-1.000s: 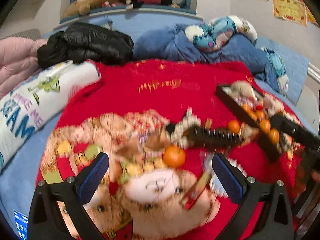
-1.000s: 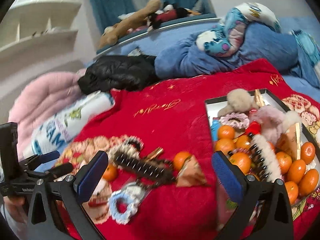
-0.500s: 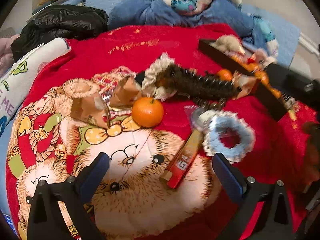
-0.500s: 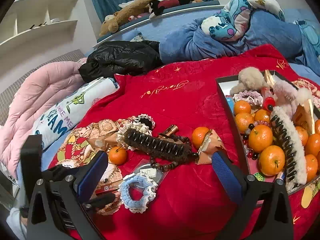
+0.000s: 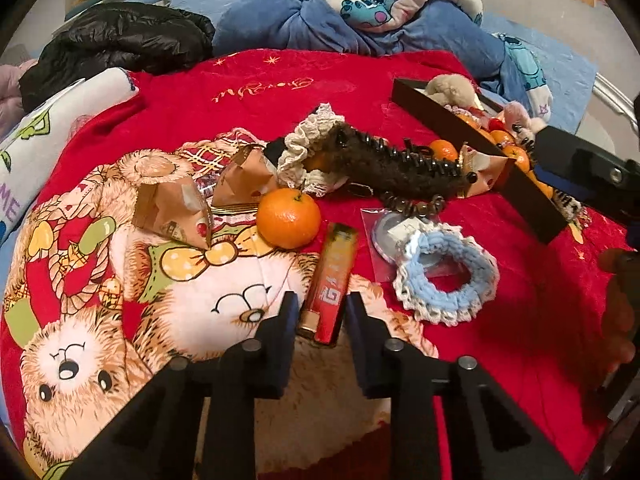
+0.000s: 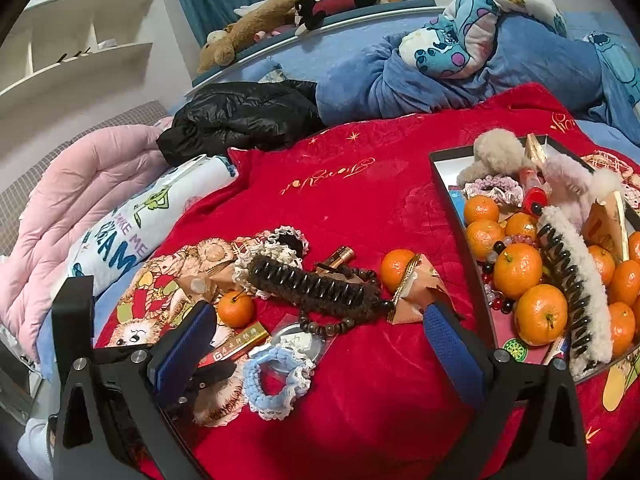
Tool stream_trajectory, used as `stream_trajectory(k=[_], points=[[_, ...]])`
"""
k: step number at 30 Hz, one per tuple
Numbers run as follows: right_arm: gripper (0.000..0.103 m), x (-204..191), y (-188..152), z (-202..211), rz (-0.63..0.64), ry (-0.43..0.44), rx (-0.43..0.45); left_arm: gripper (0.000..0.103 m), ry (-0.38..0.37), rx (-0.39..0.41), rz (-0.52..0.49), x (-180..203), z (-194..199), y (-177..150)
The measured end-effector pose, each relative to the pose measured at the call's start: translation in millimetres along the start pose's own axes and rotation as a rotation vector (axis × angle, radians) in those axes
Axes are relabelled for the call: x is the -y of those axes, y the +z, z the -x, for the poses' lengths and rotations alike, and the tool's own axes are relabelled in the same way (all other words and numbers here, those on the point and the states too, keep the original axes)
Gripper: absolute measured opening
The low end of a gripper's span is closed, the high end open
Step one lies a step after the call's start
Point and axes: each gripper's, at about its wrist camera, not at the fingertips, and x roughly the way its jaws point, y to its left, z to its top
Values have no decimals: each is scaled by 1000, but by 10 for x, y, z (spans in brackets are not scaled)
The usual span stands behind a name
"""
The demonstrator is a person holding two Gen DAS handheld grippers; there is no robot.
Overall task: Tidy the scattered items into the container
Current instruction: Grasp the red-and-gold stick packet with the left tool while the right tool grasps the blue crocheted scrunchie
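A slim red and gold box [image 5: 332, 276] lies on the red blanket, pointing toward a tangerine [image 5: 288, 218]. My left gripper [image 5: 320, 304] is closing its jaws on the box's near end, and both pads touch its sides. From the right wrist view the same box [image 6: 236, 346] sits at the left gripper's tips. My right gripper [image 6: 320, 344] hovers open over the blanket with nothing between its fingers. The black tray [image 6: 456, 216] at the right holds tangerines, hair claws and scrunchies.
Scattered around are a blue scrunchie [image 5: 446, 276], a dark hair claw [image 5: 400, 164], brown paper packets [image 5: 172, 208], a bead bracelet [image 6: 340, 324] and another tangerine [image 6: 398, 268]. A black jacket [image 6: 244, 120], a pillow and plush toys lie behind.
The left gripper sank toward the blanket and its jaws went from wide open to closed around the red and gold box. The right gripper hardly moved.
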Motion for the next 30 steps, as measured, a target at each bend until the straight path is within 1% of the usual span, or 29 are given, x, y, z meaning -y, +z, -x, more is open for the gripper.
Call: stream_trajectory(k=[3,10,14,16,17,19,20,22,23,25,27,29,30], points=[[103,-23,-9,-24,-4,6,-8,21,-15,6,-1,-56,59,-53],[103,-155,-80,-109,19,24,-40,21,-12,23,0,-155,261,-234],[103,-224,-168,-214,18,42,-92,21,6,39,18,-262,365,-272],[102,-275,-232,-291,32,37,-124,21,7,49,38,-340,410,-283],[100,-301,-261,-327,46,24,-136,21,11,51,44,-358,406,-284],[87,-329,-316,-394,66,-14,-157,21,15,39,59,-431,398,-316],[85,-330,-338,-425,68,-26,-168,21,14,38,64,-449,394,-326],[78,-317,-370,-492,62,-31,-199,21,6,19,76,-499,377,-341],[76,-311,-377,-511,62,-27,-209,21,2,4,87,-525,353,-343],[69,-278,-399,-550,54,-21,-223,21,-23,7,119,-560,330,-362],[66,-264,-405,-547,50,-22,-223,21,-27,10,112,-560,318,-384],[57,-242,-390,-537,42,-22,-220,21,-24,24,100,-536,306,-396],[48,-232,-394,-540,35,-21,-221,21,-20,29,96,-536,307,-405]])
